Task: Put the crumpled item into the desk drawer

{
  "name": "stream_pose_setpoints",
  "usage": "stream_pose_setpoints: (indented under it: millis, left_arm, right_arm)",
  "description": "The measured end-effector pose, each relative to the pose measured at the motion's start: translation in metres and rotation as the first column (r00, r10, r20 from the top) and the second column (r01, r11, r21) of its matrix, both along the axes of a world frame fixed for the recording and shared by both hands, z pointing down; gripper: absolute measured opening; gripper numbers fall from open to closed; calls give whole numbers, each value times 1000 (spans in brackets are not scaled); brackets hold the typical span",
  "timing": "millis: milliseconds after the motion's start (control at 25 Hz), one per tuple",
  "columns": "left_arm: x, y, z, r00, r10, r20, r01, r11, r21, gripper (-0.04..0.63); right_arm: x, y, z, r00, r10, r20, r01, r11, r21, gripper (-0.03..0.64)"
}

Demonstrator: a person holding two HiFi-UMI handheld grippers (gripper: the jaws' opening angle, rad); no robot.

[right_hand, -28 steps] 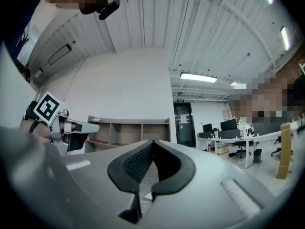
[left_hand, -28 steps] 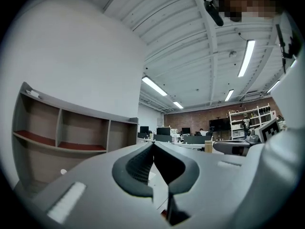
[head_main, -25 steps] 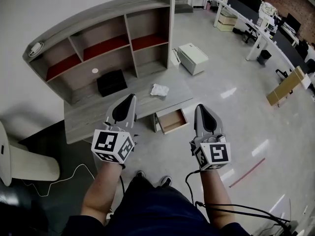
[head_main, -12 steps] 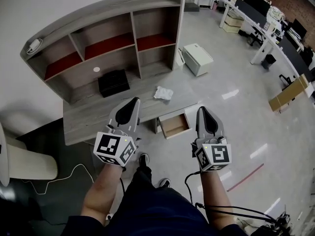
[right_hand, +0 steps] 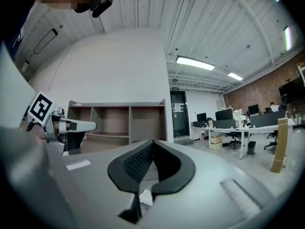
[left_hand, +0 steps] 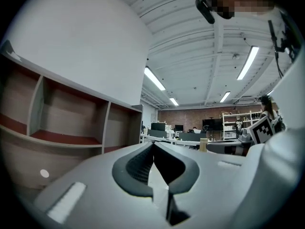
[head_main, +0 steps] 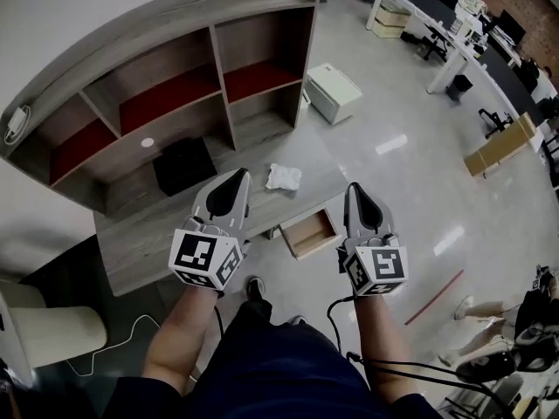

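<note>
The crumpled white item [head_main: 284, 176] lies on the grey desk top [head_main: 157, 225], near its right end. Below that end the desk drawer [head_main: 308, 232] stands pulled out, with nothing in it. My left gripper [head_main: 239, 174] is held level over the desk, its tips just left of the item, jaws shut and empty [left_hand: 153, 144]. To the right of the drawer, my right gripper [head_main: 352, 187] is also shut and empty [right_hand: 152, 142]. A scrap of the crumpled item [right_hand: 144, 197] shows through the gap under the right gripper's jaws.
A shelf hutch [head_main: 175, 77] with red-lined compartments rises at the back of the desk. A black box [head_main: 183, 164] sits on the desk to the left. A white cabinet [head_main: 334, 92] stands on the floor beyond. Office desks [head_main: 454, 33] line the far right.
Both grippers have travelled forward and a little down toward the desk, staying shut. The desk and hutch now look larger and closer; the crumpled item and drawer have not moved.
</note>
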State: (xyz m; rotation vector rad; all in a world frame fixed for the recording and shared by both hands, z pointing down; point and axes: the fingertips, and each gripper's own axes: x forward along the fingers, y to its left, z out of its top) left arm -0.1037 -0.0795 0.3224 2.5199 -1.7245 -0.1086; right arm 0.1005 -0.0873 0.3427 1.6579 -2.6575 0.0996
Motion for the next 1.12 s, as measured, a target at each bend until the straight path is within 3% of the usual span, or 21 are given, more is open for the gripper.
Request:
stream_pose_setpoints:
  millis: [560,920,1120]
  left_arm:
    - [-16,-72,58,995,93,-30,-96,989,-110,5]
    - [5,-81,103,998,53,24,-47,975,-219,5]
    - [-1,-77,134,999,12,52,3,960,-281,5]
  right_arm:
    - [-5,-61,58,992,127,-28,-130,977,-167,8]
    - [4,-97,107,997,63,44,-47,954,-295,9]
    - [-4,-113,158,995,33,91,7,912,-411,31]
